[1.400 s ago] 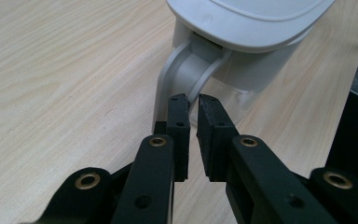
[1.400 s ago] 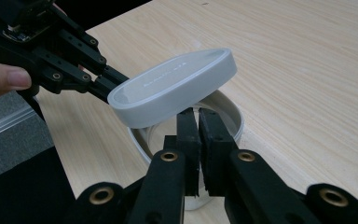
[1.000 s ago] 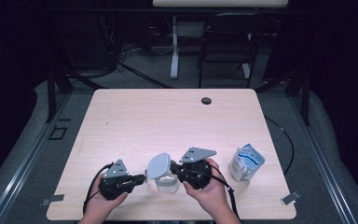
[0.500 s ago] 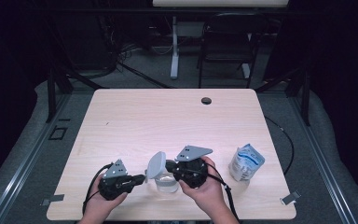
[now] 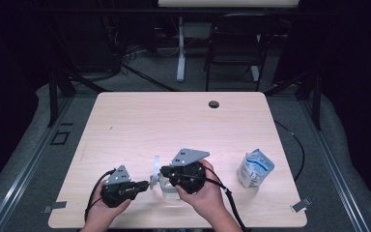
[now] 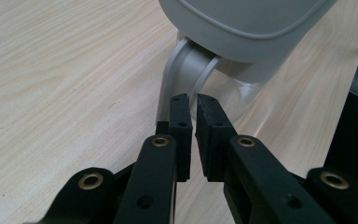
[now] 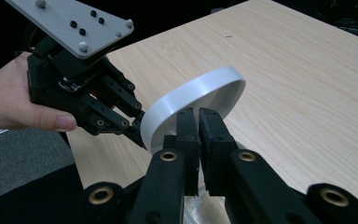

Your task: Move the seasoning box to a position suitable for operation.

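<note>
At the table's [image 5: 125, 121] near edge, the left gripper [image 5: 147, 184] is clamping the cup's handle [image 6: 179, 77] to steady it while the right gripper [image 5: 165, 174] is pinching the hinged lid [image 7: 193, 100] up.

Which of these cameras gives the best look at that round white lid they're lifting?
The right gripper view. There the white lid stands tilted up, its whole rim and hollow underside visible, beside the right tongs. The left gripper view has just its grey top, cropped by the frame. The high view shows it small and edge-on between both tongs.
</note>
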Demonstrator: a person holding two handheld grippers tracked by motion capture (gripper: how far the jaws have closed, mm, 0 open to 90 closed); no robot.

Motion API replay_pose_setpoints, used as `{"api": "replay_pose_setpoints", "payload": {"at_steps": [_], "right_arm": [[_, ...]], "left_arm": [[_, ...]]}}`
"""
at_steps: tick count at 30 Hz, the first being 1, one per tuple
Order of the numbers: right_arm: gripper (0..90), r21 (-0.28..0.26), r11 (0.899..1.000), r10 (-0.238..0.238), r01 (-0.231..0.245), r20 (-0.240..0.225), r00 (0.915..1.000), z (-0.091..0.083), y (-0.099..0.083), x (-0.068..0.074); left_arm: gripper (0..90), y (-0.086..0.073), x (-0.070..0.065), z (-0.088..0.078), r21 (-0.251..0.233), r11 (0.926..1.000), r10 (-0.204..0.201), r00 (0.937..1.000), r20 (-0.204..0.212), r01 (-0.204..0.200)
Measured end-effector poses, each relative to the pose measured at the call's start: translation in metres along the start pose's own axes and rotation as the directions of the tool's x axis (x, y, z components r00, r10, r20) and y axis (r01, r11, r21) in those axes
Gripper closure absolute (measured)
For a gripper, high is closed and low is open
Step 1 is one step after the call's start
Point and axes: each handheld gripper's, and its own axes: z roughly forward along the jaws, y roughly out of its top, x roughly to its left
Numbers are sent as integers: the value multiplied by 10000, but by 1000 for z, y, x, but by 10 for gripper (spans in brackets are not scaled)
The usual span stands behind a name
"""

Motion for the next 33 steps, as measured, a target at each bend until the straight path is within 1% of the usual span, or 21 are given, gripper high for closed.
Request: {"api": "replay_pose_setpoints", "payload": {"at_steps": [6, 9, 10, 14, 15, 16, 17, 18, 21, 22, 24, 26, 27, 28, 29, 31, 32, 33], "right_arm": [[864, -40, 10000, 4, -4, -7, 10000, 2, 0, 1], [854, 0, 10000, -84, 84, 127, 9999, 1, -2, 1], [849, 53, 9999, -106, 105, 232, 9997, 0, -5, 0], [835, 69, 10000, -33, 31, 298, 9996, -2, -10, -2], [813, 40, 10000, 37, -39, 333, 9994, -6, -13, -4], [813, 40, 10000, 37, -39, 333, 9994, -6, -13, -4], [790, 32, 10000, 70, -71, 462, 9989, -10, -17, -6], [790, 32, 10000, 70, -71, 462, 9989, -10, -17, -6], [737, -16, 9993, 372, -372, 665, 9971, -16, -24, -10], [732, -6, 9988, 484, -485, 739, 9961, -18, -28, -12], [720, 40, 9982, 587, -592, 782, 9952, -21, -32, -15], [681, -21, 9973, 736, -737, 837, 9938, -26, -39, -17], [672, -50, 9972, 749, -748, 912, 9930, -27, -42, -18], [657, -84, 9973, 729, -724, 1128, 9909, -29, -45, -19], [648, -218, 9965, 829, -807, 1257, 9886, -30, -48, -20], [637, -507, 9928, 1143, -1087, 1256, 9855, -33, -55, -23], [624, -616, 9909, 1266, -1196, 1260, 9839, -33, -58, -24], [605, -675, 9898, 1332, -1253, 1288, 9827, -34, -61, -25]], "left_arm": [[849, -1, 1, -2, -14, 10000, -22, 10000, -21, 22], [847, -1, 1, -3, -53, 10000, -27, 10000, -35, 27], [847, -1, 1, -3, -51, 10000, -43, 10000, -31, 43], [841, -1, 2, -4, -89, 9999, -77, 10000, -54, 77], [837, -2, 3, -5, -70, 9999, -133, 9999, -70, 133], [835, -2, 3, -5, -70, 9999, -133, 9999, -70, 133], [834, -2, 3, -5, -67, 9999, -145, 9999, -68, 145], [834, -2, 4, -6, -86, 9998, -172, 9998, -83, 171], [825, -3, 5, -7, -184, 9996, -218, 9997, -123, 216], [823, -3, 5, -7, -206, 9995, -225, 9996, -145, 222], [819, -3, 6, -9, -195, 9994, -282, 9995, -154, 279], [816, -3, 7, -10, -218, 9993, -295, 9994, -172, 292], [815, -3, 8, -10, -219, 9992, -330, 9993, -152, 326], [814, -3, 8, -11, -216, 9993, -307, 9994, -183, 303], [814, -3, 8, -11, -247, 9992, -331, 9993, -193, 327], [812, -3, 8, -12, -291, 9989, -366, 9991, -215, 359], [812, -3, 8, -12, -308, 9990, -348, 9989, -306, 338], [811, -3, 8, -12, -310, 9990, -341, 9989, -313, 332]]}}
